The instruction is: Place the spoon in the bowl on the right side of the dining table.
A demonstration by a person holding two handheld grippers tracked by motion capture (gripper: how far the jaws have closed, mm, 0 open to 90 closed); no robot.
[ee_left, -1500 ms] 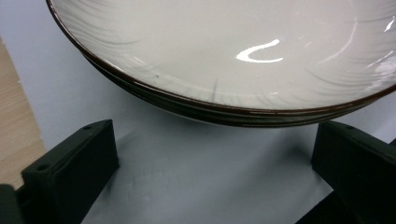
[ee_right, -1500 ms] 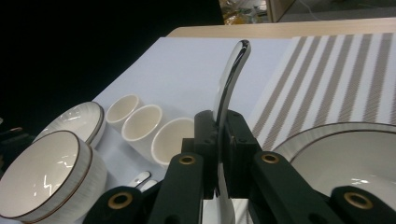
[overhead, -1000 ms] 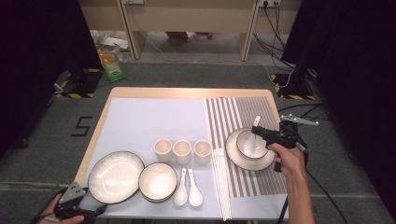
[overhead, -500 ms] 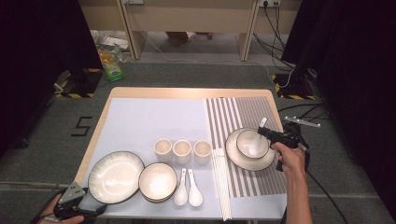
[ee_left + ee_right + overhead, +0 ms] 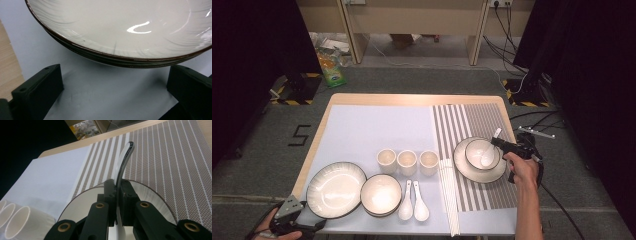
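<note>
My right gripper (image 5: pixel 501 144) is shut on a white ceramic spoon (image 5: pixel 489 153) whose scoop rests in the small bowl (image 5: pixel 476 148) on a plate (image 5: pixel 464 167) on the striped mat. In the right gripper view the spoon's handle (image 5: pixel 124 160) rises between the closed jaws of the right gripper (image 5: pixel 117 195). My left gripper (image 5: pixel 297 225) sits at the table's near left corner, open, its jaws pointing at the large dark-rimmed plate (image 5: pixel 335 188). In the left gripper view that large plate (image 5: pixel 130 27) lies just beyond the spread fingers (image 5: pixel 37 85), apart from them.
Three small cups (image 5: pixel 407 161) stand in a row mid-table. A bowl (image 5: pixel 380 193), two white spoons (image 5: pixel 413 202) and a bundle of white chopsticks (image 5: pixel 448 192) lie along the front. A pale blue mat (image 5: pixel 377 130) and a striped mat (image 5: pixel 472 120) cover the wooden table.
My right gripper has lowered the spoon toward the small bowl, so its scoop now lies inside. The left gripper has not moved.
</note>
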